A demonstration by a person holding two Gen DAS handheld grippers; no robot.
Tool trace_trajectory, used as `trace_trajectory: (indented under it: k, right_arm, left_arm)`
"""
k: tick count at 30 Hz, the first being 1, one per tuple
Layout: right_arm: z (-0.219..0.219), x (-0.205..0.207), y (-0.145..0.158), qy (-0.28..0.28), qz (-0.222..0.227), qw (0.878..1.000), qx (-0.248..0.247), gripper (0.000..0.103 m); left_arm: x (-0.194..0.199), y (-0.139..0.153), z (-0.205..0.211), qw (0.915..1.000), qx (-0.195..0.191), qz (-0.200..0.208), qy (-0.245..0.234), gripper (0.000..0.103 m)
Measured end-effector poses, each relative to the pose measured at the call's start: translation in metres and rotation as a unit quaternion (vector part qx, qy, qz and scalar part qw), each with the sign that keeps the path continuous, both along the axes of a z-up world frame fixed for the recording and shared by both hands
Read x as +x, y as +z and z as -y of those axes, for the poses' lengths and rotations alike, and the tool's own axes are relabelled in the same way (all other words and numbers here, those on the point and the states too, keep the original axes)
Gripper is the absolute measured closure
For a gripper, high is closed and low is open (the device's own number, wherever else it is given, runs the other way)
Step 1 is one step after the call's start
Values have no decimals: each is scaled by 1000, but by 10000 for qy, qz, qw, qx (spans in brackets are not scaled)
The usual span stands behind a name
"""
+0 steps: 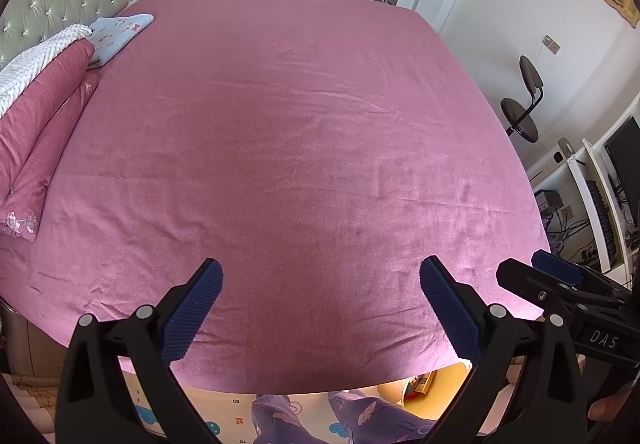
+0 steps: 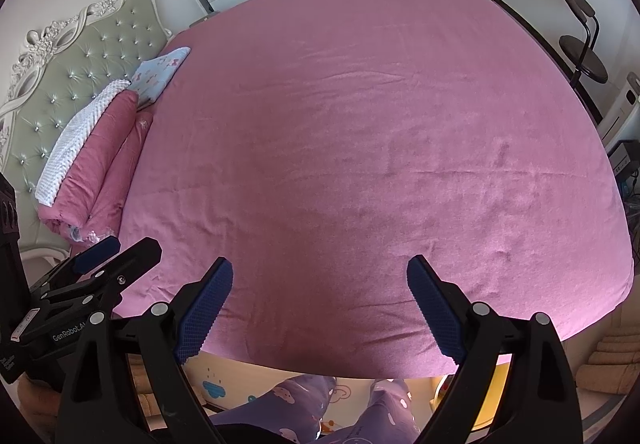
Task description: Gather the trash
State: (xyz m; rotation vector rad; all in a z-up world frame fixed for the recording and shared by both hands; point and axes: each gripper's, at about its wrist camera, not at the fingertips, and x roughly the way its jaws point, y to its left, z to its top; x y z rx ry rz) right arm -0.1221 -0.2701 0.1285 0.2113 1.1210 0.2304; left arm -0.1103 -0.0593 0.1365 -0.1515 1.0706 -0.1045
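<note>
A wide pink bedspread (image 1: 296,148) fills both views; I see no loose trash on it. My left gripper (image 1: 320,296) is open and empty above the bed's near edge. My right gripper (image 2: 320,294) is open and empty too, just to the right of the left one. The right gripper shows at the right of the left wrist view (image 1: 560,284), and the left gripper at the left of the right wrist view (image 2: 100,264). A yellowish bin (image 1: 416,384) with packaging in it stands on the floor below the bed edge.
Folded pink quilt (image 1: 40,132), white blanket (image 1: 36,60) and blue pillow (image 1: 116,34) lie by the padded headboard (image 1: 60,0). A black chair (image 1: 524,104) and a computer desk (image 1: 600,180) stand right of the bed. My legs in purple trousers (image 1: 352,416) stand on a play mat.
</note>
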Motion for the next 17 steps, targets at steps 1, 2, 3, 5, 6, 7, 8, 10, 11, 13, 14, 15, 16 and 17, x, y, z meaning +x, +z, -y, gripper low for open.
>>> trace_trajectory:
  k: [1, 2, 3, 5, 6, 7, 8, 10, 11, 13, 14, 15, 16, 17]
  right_arm:
    - [0, 0, 0, 1, -7, 10000, 4, 17]
    - [0, 1, -1, -1, -20, 10000, -7, 17]
    - [1, 1, -1, -3, -33, 10000, -11, 17]
    - [1, 2, -2, -12, -59, 10000, -1, 17]
    - [1, 3, -2, -22, -62, 10000, -1, 17]
    - [1, 3, -2, -19, -67, 10000, -3, 17]
    - [1, 3, -2, -21, -66, 10000, -7, 17]
    - [1, 4, -2, -23, -56, 10000, -16, 17]
    - [1, 4, -1, -25, -50, 10000, -23, 17]
    - [2, 5, -2, -27, -43, 10000, -24, 17]
    - [2, 5, -2, -24, -46, 10000, -27, 17]
    - [2, 5, -2, -26, -48, 10000, -23, 17]
    - [2, 5, -2, -24, -49, 10000, -14, 17]
    - [2, 5, -2, -23, -57, 10000, -18, 17]
  left_arm:
    - [0, 0, 0, 10000, -9, 5, 4, 4]
    - [-1, 0, -1, 10000, -33, 26, -4, 4]
    - [-1, 1, -1, 10000, -42, 47, 0, 4]
    - [-1, 2, 0, 10000, 22, 91, 24, 4]
    - [-1, 3, 0, 9999, 25, 107, 28, 4]
    - [0, 3, 0, 9999, 51, 113, 46, 4]
    - [1, 3, 0, 9999, 51, 103, 49, 4]
    - [3, 3, 0, 10000, 39, 68, 36, 4]
    - [4, 2, 1, 10000, 63, 56, 33, 4]
    - [5, 2, 2, 9999, 118, 37, 25, 4]
    - [6, 2, 2, 9999, 119, 30, 29, 4]
    - [6, 1, 2, 9999, 101, 20, 26, 4]
    - [7, 1, 2, 10000, 90, 4, 22, 4]
    - [7, 0, 2, 10000, 88, -3, 22, 4]
